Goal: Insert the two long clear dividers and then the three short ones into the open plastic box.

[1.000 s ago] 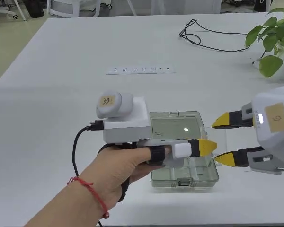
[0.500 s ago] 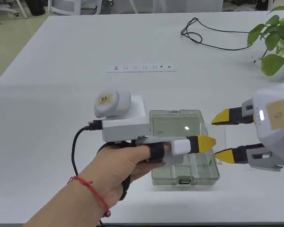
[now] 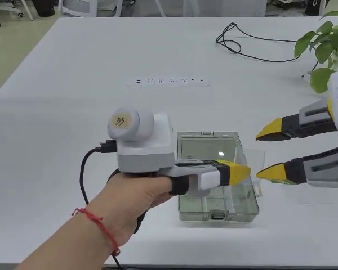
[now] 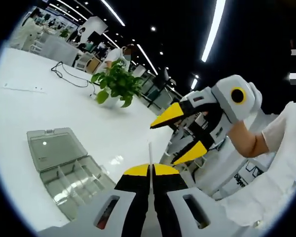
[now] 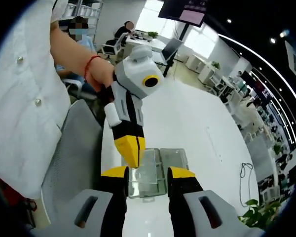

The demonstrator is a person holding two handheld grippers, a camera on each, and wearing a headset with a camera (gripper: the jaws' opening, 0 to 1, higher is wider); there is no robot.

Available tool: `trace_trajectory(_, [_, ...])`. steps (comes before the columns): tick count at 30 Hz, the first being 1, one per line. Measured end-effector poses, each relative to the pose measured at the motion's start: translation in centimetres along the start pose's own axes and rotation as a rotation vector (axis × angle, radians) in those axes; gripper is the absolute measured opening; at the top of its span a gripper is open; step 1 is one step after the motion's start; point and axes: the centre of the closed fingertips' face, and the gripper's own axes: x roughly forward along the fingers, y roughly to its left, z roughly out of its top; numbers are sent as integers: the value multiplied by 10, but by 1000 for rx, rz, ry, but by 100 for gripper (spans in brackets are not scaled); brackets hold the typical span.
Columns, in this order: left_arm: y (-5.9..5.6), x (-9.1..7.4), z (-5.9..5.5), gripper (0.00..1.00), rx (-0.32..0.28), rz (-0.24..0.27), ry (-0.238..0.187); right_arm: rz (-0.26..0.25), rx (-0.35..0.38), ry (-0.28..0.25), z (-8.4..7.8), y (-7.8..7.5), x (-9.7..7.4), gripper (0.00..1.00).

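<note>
Left claw (image 4: 149, 169), divider (image 4: 149, 152) between jaws, above box (image 3: 197, 214)

The table (image 3: 73, 129) is showing a smooth white top with a faint sheen. The box (image 3: 242, 212) is looking like clear, grey-tinted plastic, glossy, its lid catching a spot of light. The divider (image 4: 149, 153) is reading as thin clear plastic, pinched in the left gripper (image 3: 242, 171). That one and the right gripper (image 3: 259, 154) are wearing smooth white plastic shells of satin finish, their dark jaws ending in matt yellow tips. A bracelet (image 3: 96, 226) of red string is circling the wrist. The shirt (image 5: 19, 98) is showing as white woven cloth. The plant (image 3: 306, 45) is shining slightly on its leaves
</note>
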Motion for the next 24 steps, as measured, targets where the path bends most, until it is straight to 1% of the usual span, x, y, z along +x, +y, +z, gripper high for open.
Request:
trace_trajectory(2, [-4, -1, -1, 0, 48, -19, 8, 55, 35, -23, -1, -1, -1, 29])
trace_trajectory(3, [-5, -2, -3, 0, 89, -24, 17, 89, 46, -37, 0, 1, -2, 27])
trace_trajectory(4, [-7, -3, -4, 0, 139, -34, 22, 99, 51, -39, 0, 1, -2, 26])
trace_trajectory(6, [-9, -6, -6, 0, 186, -50, 37, 140, 76, -46, 0, 2, -3, 23])
trace_trajectory(7, [-10, -6, -7, 0, 207, -57, 39, 174, 87, -56, 2, 5, -3, 22])
trace_trajectory(8, [-12, -7, -8, 0, 232, -66, 39, 192, 96, -58, 2, 6, -3, 21])
trace_trajectory(9, [-13, -8, -8, 0, 261, -74, 38, 223, 101, -62, 4, 10, -3, 20])
trace_trajectory(11, [-16, -9, -9, 0, 287, -81, 45, 271, 109, -59, 5, 15, -2, 19])
trace_trajectory(13, [-19, -10, -10, 0, 302, -97, 44, 296, 109, -60, 5, 17, 0, 17])
trace_trajectory(14, [-20, -10, -10, 0, 327, -103, 44, 324, 116, -62, 8, 22, 1, 16])
trace_trajectory(16, [-22, -11, -11, 0, 329, -115, 47, 354, 125, -66, 9, 24, 3, 14])
trace_trajectory(18, [-23, -11, -11, 0, 340, -119, 42, 384, 121, -63, 10, 28, 5, 12])
trace_trajectory(20, [-24, -12, -9, 0, 348, -127, 31, 406, 127, -61, 10, 30, 6, 9])
trace_trajectory(22, [-25, -12, -9, 0, 349, -130, 28, 416, 131, -59, 10, 31, 7, 9])
trace_trajectory(24, [-26, -13, -9, 0, 366, -138, 27, 429, 132, -53, 10, 33, 8, 8])
